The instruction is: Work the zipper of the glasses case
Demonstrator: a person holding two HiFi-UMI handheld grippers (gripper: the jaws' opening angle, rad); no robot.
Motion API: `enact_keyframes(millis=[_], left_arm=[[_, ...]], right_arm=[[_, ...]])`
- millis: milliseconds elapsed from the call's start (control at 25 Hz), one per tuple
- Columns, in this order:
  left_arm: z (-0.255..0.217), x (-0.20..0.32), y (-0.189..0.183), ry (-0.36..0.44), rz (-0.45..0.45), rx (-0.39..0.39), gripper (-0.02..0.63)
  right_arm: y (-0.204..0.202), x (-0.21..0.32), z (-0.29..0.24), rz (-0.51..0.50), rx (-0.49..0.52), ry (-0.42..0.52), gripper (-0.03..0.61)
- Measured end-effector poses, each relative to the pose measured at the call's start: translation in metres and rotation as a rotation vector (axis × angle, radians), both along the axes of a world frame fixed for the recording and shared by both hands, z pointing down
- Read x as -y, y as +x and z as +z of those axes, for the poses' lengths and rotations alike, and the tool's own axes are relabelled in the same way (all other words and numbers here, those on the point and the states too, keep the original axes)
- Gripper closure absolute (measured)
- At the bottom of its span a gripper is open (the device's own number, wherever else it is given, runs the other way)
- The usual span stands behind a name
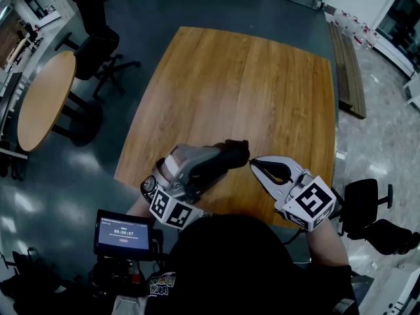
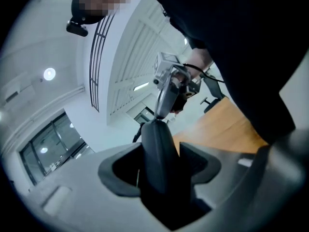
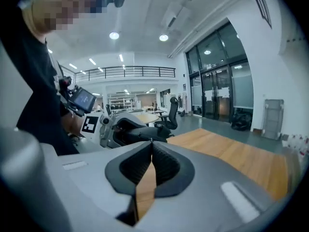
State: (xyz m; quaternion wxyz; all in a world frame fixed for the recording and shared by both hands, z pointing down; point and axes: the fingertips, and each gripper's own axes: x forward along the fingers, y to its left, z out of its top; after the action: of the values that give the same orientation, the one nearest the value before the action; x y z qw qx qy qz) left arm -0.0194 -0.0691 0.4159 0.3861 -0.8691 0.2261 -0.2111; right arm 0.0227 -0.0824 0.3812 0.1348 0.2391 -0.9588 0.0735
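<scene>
A black glasses case (image 1: 226, 155) is held just above the near edge of the wooden table (image 1: 243, 77). My left gripper (image 1: 209, 164) is shut on it; in the left gripper view the case (image 2: 155, 139) stands up between the two pads of that gripper (image 2: 161, 164). My right gripper (image 1: 252, 162) meets the case's right end with its jaws shut, and a tiny pale zipper pull shows pinched at the tips. The right gripper view has the closed jaws of the right gripper (image 3: 151, 146) pointing at the case (image 3: 142, 134) and at the left gripper (image 3: 104, 129) behind it.
A round table (image 1: 42, 97) and office chairs (image 1: 98, 51) stand to the left on the grey floor. Another chair (image 1: 374, 209) is close on the right. A small screen (image 1: 123, 231) sits below my left gripper. A bench (image 1: 348, 71) runs along the table's right side.
</scene>
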Motion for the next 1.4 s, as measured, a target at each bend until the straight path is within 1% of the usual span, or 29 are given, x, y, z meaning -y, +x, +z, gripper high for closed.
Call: enact_keyframes(millis=[80,120,280,360,440,480,520,600,640,680,720,760,840,920,960,1000,1080,1120,1200,1240,1280,1320,1400], left_arm=[[-0.007,-0.008,-0.001,-0.006,0.035,-0.016,0.365],[-0.010,-0.013,0.000,-0.022,0.055,-0.032,0.365],[-0.018,-0.030,0.003,-0.139,0.135,-0.110,0.364],[-0.017,-0.025,0.003,-0.224,0.157,-0.149,0.362],[-0.012,-0.013,0.006,-0.346,0.159,-0.197,0.360],[-0.011,-0.006,0.009,-0.441,0.159,-0.259,0.360],[-0.011,0.000,0.012,-0.573,0.157,-0.357,0.360],[-0.015,0.008,0.014,-0.893,0.160,-0.585,0.360],[-0.018,0.009,0.013,-1.026,0.179,-0.684,0.360],[-0.021,0.009,0.011,-1.129,0.211,-0.774,0.360],[-0.024,0.009,0.009,-1.212,0.247,-0.854,0.362],[-0.026,0.009,0.007,-1.282,0.283,-0.926,0.362],[-0.030,0.008,0.002,-1.408,0.358,-1.045,0.362],[-0.033,0.007,-0.004,-1.514,0.430,-1.132,0.360],[-0.034,0.007,-0.007,-1.555,0.458,-1.164,0.362],[-0.035,0.007,-0.009,-1.588,0.482,-1.189,0.360],[-0.039,0.007,-0.014,-1.636,0.523,-1.222,0.360],[-0.042,0.007,-0.016,-1.652,0.538,-1.231,0.360],[-0.047,0.005,-0.017,-1.685,0.575,-1.235,0.360],[-0.049,0.003,-0.017,-1.703,0.599,-1.231,0.360],[-0.052,0.000,-0.017,-1.721,0.624,-1.225,0.360],[-0.055,-0.004,-0.017,-1.736,0.645,-1.216,0.360],[-0.059,-0.008,-0.017,-1.751,0.664,-1.189,0.359]], right_arm=[[0.005,0.000,-0.002,-0.020,0.063,-0.077,0.568],[0.008,0.000,-0.001,-0.031,0.106,-0.129,0.568],[0.013,0.000,0.007,-0.093,0.321,-0.397,0.566],[0.012,0.006,0.011,-0.107,0.412,-0.496,0.568],[0.016,0.016,0.021,-0.094,0.442,-0.517,0.566],[0.019,0.022,0.026,-0.076,0.446,-0.503,0.566],[0.022,0.027,0.029,-0.051,0.446,-0.474,0.565],[0.024,0.032,0.027,-0.011,0.436,-0.386,0.566],[0.023,0.032,0.022,-0.003,0.436,-0.349,0.566],[0.021,0.032,0.017,-0.001,0.445,-0.326,0.566],[0.019,0.031,0.012,-0.004,0.461,-0.316,0.563],[0.018,0.030,0.007,-0.008,0.476,-0.309,0.558],[0.015,0.026,-0.001,-0.018,0.482,-0.277,0.545],[0.011,0.022,-0.007,-0.024,0.444,-0.203,0.538],[0.009,0.019,-0.009,-0.023,0.405,-0.146,0.534],[0.008,0.017,-0.012,-0.021,0.351,-0.074,0.531],[0.004,0.012,-0.019,-0.022,0.211,0.105,0.531],[0.002,0.010,-0.022,-0.025,0.126,0.203,0.531],[0.000,0.006,-0.020,-0.037,-0.082,0.391,0.530],[-0.001,0.004,-0.019,-0.050,-0.170,0.472,0.513],[-0.003,0.003,-0.018,-0.069,-0.230,0.545,0.492],[-0.006,0.001,-0.019,-0.093,-0.270,0.605,0.488],[-0.009,-0.001,-0.022,-0.128,-0.312,0.682,0.486]])
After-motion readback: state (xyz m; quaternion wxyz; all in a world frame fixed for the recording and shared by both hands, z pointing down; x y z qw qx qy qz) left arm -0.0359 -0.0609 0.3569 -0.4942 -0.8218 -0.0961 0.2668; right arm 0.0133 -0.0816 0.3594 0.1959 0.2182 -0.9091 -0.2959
